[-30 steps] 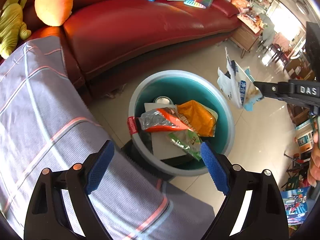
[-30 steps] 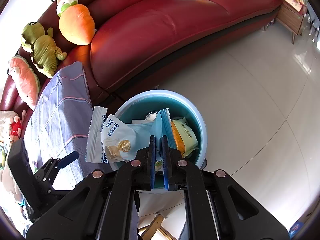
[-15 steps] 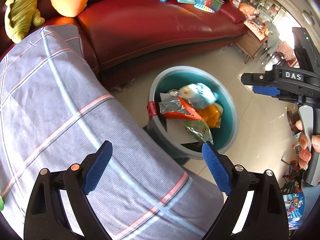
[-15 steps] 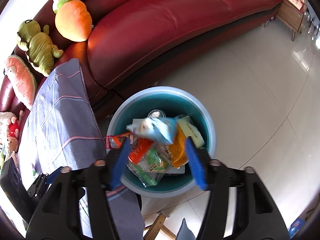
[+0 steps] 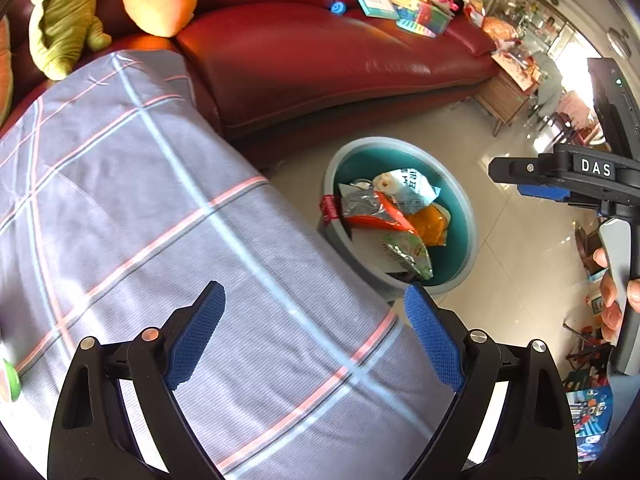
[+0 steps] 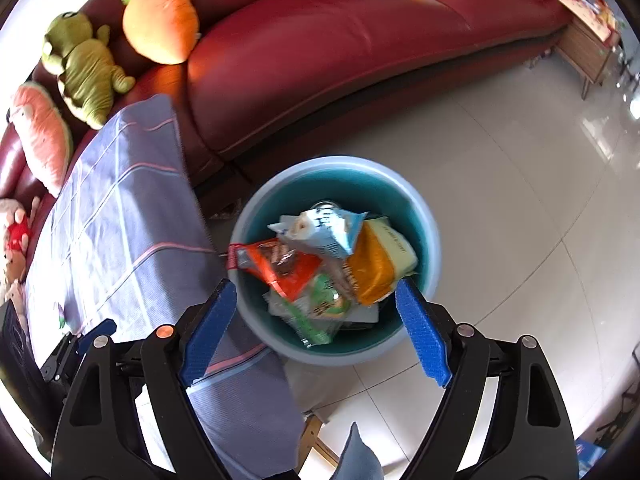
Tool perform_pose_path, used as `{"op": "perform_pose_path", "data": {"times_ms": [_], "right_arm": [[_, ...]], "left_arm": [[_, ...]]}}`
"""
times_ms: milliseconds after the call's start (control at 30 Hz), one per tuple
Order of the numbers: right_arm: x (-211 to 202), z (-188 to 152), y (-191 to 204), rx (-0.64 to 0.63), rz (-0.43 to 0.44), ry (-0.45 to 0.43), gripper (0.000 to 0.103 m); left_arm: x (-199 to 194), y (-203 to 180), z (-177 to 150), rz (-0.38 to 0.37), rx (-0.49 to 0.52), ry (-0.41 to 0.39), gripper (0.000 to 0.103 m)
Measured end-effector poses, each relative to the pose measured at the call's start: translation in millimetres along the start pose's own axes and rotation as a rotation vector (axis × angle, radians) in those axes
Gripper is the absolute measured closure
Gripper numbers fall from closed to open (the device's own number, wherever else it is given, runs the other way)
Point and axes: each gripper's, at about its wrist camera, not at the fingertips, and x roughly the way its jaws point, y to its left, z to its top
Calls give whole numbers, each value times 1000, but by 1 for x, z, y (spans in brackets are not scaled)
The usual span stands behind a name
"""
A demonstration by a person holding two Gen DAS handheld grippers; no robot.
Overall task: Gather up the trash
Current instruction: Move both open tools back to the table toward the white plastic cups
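Trash [image 6: 320,264] fills a round bin [image 6: 434,256] with a pale blue rim and teal inside, standing on the tiled floor [image 6: 520,208] between the red sofa [image 6: 360,40] and a checked grey cloth [image 6: 120,240]. On top lies a light blue and white wrapper [image 6: 324,228], crumpled, with a pale round picture on it. Beneath it an orange-red foil packet [image 6: 280,266] hangs over the rim on the cloth's side, its silver inner face showing in the left wrist view. A green and white wrapper [image 6: 320,308] lies nearest the camera, and an orange pouch [image 6: 372,272] with a pale yellow-green pack [image 6: 400,248] sits on the far side. A can's silver top [image 6: 324,205] peeps out behind the heap.

The right gripper [image 6: 316,332] hangs above the bin, its blue pads wide apart and opening further, with nothing between them; the trash lies below, clear of the pads. The left gripper [image 5: 316,336] is over the cloth, jaws spread wide and empty. In its view the bin [image 5: 472,232] stands beyond the cloth's edge, and the right gripper [image 5: 540,192] shows at the side, held by a hand [image 5: 612,300].

Plush toys line the sofa: an orange one [image 6: 160,24], a green one [image 6: 84,68] and a watermelon slice [image 6: 40,136].
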Motion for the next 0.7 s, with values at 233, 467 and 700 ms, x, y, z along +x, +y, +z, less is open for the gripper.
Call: {"op": "perform_pose_path", "data": {"times_ms": [233, 467, 700], "right_arm": [[-3, -16, 42, -59, 30, 11, 25], [-3, -30, 87, -121, 56, 27, 25], [0, -52, 139, -202, 77, 54, 25]], "left_arm": [[-28, 29, -18, 23, -43, -33, 12], [-51, 69, -43, 54, -107, -52, 12], [-85, 121, -73, 83, -187, -96, 12]]}}
